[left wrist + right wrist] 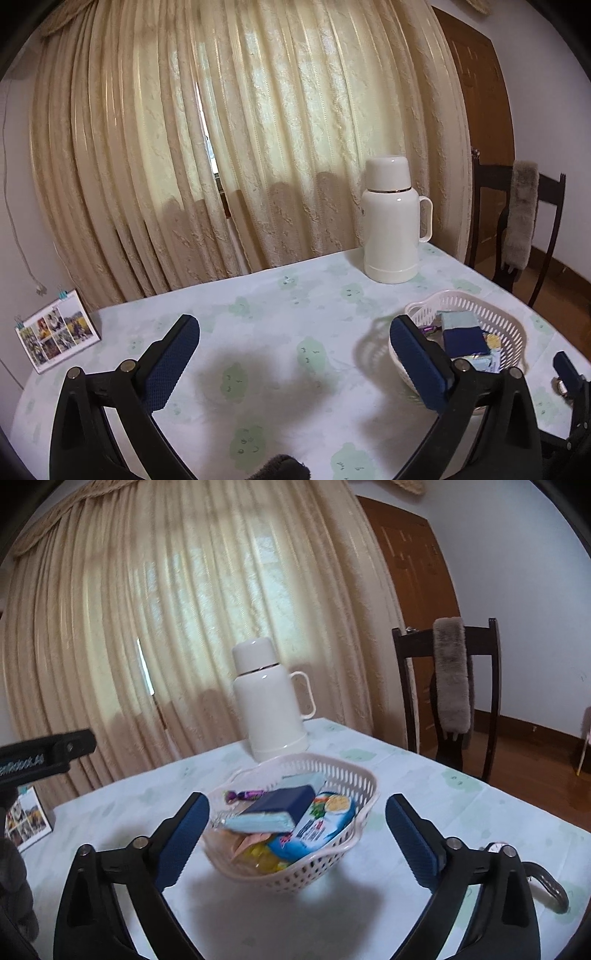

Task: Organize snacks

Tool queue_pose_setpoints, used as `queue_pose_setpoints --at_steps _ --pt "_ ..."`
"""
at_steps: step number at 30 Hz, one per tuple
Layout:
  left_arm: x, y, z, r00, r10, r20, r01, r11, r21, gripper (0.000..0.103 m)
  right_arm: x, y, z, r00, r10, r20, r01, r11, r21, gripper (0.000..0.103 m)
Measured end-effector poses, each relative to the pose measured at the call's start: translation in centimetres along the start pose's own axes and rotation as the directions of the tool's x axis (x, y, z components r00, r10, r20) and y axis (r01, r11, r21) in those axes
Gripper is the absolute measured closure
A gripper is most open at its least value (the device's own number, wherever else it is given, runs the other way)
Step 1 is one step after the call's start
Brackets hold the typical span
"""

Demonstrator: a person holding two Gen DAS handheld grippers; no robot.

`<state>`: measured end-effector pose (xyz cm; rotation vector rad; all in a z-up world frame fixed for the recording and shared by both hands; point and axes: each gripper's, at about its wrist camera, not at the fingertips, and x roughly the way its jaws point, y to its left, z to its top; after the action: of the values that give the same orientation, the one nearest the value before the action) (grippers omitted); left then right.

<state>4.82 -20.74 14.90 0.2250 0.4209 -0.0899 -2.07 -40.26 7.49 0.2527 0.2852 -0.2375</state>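
A pale slotted basket stands on the table and holds several snacks. On top lies a dark blue and light blue packet, tilted. Beside it are a blue-and-white packet, a purple wrapped candy and yellow candies. My right gripper is open, its blue pads apart on either side of the basket's near half and pressing on nothing. My left gripper is open over bare tablecloth, to the left of the basket, with nothing between its fingers.
A white thermos jug stands behind the basket near the table's far edge. A photo calendar sits at the left edge. A dark chair with a grey furry piece is at the right. A metal hook lies at the right.
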Motion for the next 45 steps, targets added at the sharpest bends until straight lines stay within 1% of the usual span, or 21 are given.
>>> queue_pose_setpoints --at_steps 5,9,15,21,27,32,40,45 --pt "0.1 -1.0 -0.2 0.999 0.044 0.010 -0.045 0.997 0.069 0.000 0.2 0.5 -0.4 1.000 0.012 -0.028 -0.012 0.999 -0.030 0.003" --pt "0.7 -1.4 -0.6 0.999 0.050 -0.006 -0.049 0.993 0.107 0.000 0.4 0.5 -0.6 0.999 0.024 -0.044 -0.025 0.999 -0.036 0.003" --pt "1.3 -1.8 -1.0 0.998 0.061 -0.022 -0.058 0.988 0.145 0.000 1.3 1.3 -1.0 0.995 0.033 -0.094 -0.040 0.996 -0.074 0.002" --pt "1.4 -2.4 -1.3 0.998 0.059 -0.027 -0.054 0.984 0.172 0.000 1.1 1.4 -1.0 0.996 0.025 -0.083 -0.032 0.996 -0.083 0.002" --pt "1.6 -3.4 -1.7 0.996 0.088 -0.021 -0.081 0.971 0.225 0.000 1.2 1.2 -0.9 0.996 0.026 -0.088 -0.033 0.996 -0.079 0.002" --pt "1.6 -3.7 -1.8 0.996 0.086 -0.021 -0.079 0.968 0.237 0.000 1.3 1.6 -1.0 0.995 0.028 -0.095 -0.038 0.995 -0.097 0.002" --pt "1.9 -4.0 -2.2 0.995 0.090 -0.037 -0.078 0.963 0.258 0.000 1.3 1.5 -1.1 0.995 0.025 -0.094 -0.033 0.995 -0.093 0.002" --pt "2.0 -4.4 -2.5 0.995 0.091 -0.032 -0.079 0.956 0.283 0.000 1.6 1.7 -1.3 0.993 0.028 -0.115 -0.040 0.993 -0.107 0.002"
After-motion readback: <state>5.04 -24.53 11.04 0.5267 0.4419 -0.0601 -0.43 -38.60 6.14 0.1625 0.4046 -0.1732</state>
